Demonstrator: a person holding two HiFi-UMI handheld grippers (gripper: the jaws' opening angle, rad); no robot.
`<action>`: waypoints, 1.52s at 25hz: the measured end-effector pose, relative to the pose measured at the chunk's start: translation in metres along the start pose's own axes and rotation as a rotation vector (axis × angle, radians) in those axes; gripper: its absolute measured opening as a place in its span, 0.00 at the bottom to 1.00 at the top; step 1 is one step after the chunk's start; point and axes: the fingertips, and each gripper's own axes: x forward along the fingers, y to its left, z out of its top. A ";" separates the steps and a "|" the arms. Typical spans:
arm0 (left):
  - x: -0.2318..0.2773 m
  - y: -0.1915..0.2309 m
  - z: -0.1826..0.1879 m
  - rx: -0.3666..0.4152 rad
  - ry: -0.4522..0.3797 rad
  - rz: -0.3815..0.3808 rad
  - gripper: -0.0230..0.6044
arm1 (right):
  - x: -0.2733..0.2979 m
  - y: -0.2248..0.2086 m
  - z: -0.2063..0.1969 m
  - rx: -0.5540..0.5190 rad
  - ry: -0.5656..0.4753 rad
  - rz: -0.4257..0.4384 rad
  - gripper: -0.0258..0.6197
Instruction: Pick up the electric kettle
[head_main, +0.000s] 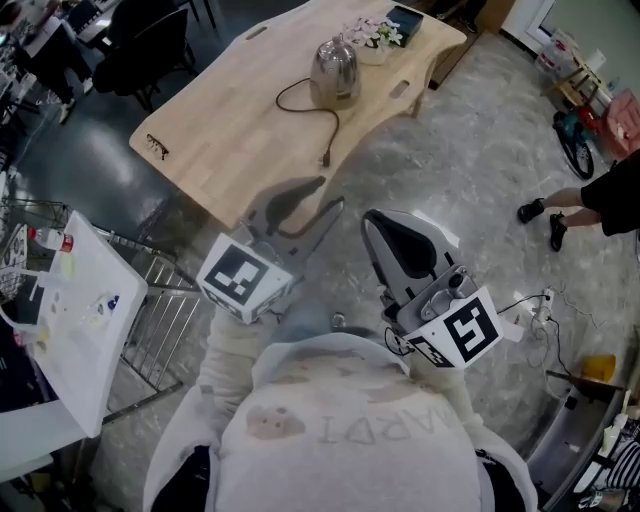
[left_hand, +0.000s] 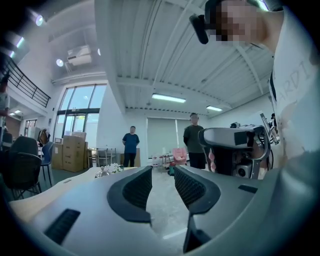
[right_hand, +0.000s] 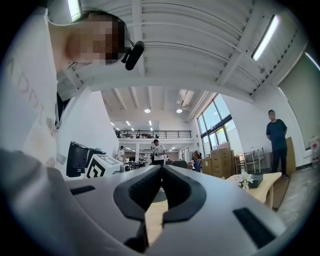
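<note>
**A:** How are the fingers found to be set?

**B:** The left gripper (head_main: 330, 193) is held with its jaws apart, and nothing is seen between them. The right gripper (head_main: 372, 222) is held with its jaws brought together at the tips, and nothing is clamped.

**A:** Where is the electric kettle (head_main: 335, 70) placed from there?

**B:** In the head view it is found at twelve o'clock from the left gripper and at eleven o'clock from the right. It is set upright on the wooden table (head_main: 230, 130), well apart from both. The left gripper is judged the nearer, and it is already opened.

**A:** What is laid in the path?

**B:** The power cord (head_main: 300, 95) is trailed from the kettle's base toward six o'clock. Its plug (head_main: 325, 156) is left near the table's near edge, between the grippers and the kettle.

**A:** And the containers?

**B:** The kettle's lid is seen closed, so its contents cannot be told. A small pot (head_main: 372, 52) at the kettle's one o'clock is filled with white flowers (head_main: 372, 32).
</note>
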 end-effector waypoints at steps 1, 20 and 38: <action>0.002 0.004 -0.002 -0.006 0.003 0.009 0.23 | 0.000 -0.002 -0.001 0.006 -0.003 0.000 0.07; 0.109 0.159 -0.067 -0.159 0.054 -0.009 0.33 | 0.063 -0.109 -0.022 -0.007 0.090 -0.105 0.07; 0.184 0.278 -0.151 -0.233 0.167 -0.030 0.37 | 0.131 -0.181 -0.068 0.028 0.233 -0.137 0.07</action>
